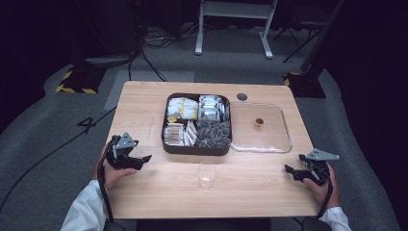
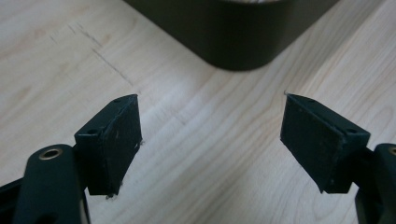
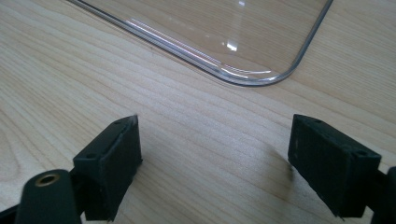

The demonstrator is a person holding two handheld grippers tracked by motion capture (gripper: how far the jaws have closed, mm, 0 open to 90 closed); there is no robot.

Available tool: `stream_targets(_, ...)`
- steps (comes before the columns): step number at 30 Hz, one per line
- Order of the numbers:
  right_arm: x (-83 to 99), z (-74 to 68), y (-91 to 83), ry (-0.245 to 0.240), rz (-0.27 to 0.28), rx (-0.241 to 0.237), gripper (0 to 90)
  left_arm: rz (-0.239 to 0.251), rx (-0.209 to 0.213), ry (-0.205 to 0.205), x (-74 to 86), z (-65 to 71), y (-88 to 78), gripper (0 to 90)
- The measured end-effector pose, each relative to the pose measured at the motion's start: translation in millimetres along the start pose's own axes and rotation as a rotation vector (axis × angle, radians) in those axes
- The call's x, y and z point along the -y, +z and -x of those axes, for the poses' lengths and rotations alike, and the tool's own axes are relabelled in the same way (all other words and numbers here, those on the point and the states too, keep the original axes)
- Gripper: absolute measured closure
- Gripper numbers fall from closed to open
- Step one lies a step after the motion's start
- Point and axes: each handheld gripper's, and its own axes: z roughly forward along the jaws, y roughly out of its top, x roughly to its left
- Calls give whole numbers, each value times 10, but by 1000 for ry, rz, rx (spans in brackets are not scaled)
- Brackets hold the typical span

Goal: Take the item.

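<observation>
Nothing looks started: the left hand-held gripper (image 1: 139,161) and right hand-held gripper (image 1: 290,170) rest near the worktop's (image 1: 144,103) front corners, jaws wide apart and empty. The dark box of packets (image 1: 197,124) sits mid-worktop, its clear lid (image 1: 261,129) beside it, an empty glass (image 1: 207,174) toward the front edge.

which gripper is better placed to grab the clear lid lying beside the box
Right, probably. The right gripper, open, sits just off the clear lid's near corner. The left gripper is across the table, with the dark box between.
</observation>
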Motion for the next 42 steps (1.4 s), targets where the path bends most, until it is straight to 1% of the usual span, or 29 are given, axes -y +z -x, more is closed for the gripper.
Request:
stream_targets(1,0,-2,-1,-1,0,2,175,2,1,-8,-30,-7,-11,216)
stream_targets(2,0,-2,-1,-2,0,2,175,23,0,-4,-78,-33,-46,228)
stream_targets(3,0,-2,-1,-1,1,1,176,23,0,-4,-78,-33,-46,240)
stream_targets(6,0,2,0,1,0,-2,176,46,-4,-12,-147,-70,-94,241)
stream_targets(7,0,1,0,1,-1,-1,176,53,-8,-10,-199,-96,-115,241)
stream_targets(8,0,1,0,1,-1,-1,176,53,-8,-10,-199,-96,-115,243)
stream_targets(9,0,0,0,0,0,0,177,55,-13,-4,-230,-109,-123,246)
stream_targets(10,0,0,0,0,0,0,177,59,-11,-7,-264,-117,-131,246)
stream_targets(12,0,0,-1,0,0,-1,178,74,-9,-2,-349,-133,-143,276)
stream_targets(13,0,2,0,1,0,-3,178,84,-11,-2,-397,-141,-146,322)
stream_targets(14,0,4,0,2,0,-4,178,91,-11,-1,-449,-148,-142,315)
stream_targets(15,0,4,1,2,-1,-4,178,94,-6,-2,-501,-155,-135,328)
stream_targets(16,0,4,1,2,-1,-4,178,102,-4,6,-551,-162,-124,328)
stream_targets(17,0,3,0,2,-1,-4,178,104,3,9,-600,-170,-108,337)
stream_targets(19,0,2,0,1,0,-3,178,105,5,13,-693,-186,-64,338)
stream_targets(23,0,3,0,2,-1,-3,178,75,6,25,-860,-214,72,348)
stream_targets(25,0,2,0,0,0,-3,178,55,-7,37,-948,-228,159,361)
stream_targets(27,0,3,0,1,0,-4,179,53,7,36,-1008,-246,222,380)
stream_targets(28,0,3,0,1,0,-3,179,43,6,33,-1042,-247,256,384)
stream_targets(31,0,1,-1,0,0,-2,179,24,-3,61,-1146,-264,346,414)
stream_targets(33,0,2,0,0,0,-3,180,18,-7,67,-1214,-287,392,430)
stream_targets(35,0,1,-1,0,0,-2,180,11,1,72,-1274,-312,436,449)
stream_targets(36,0,0,-1,0,0,-2,180,7,4,72,-1300,-322,460,479)
stream_targets(38,0,0,-1,0,1,-2,180,1,15,68,-1341,-342,515,494)
stream_targets(42,1,0,-1,-1,1,-2,181,-39,12,84,-1400,-363,647,509)
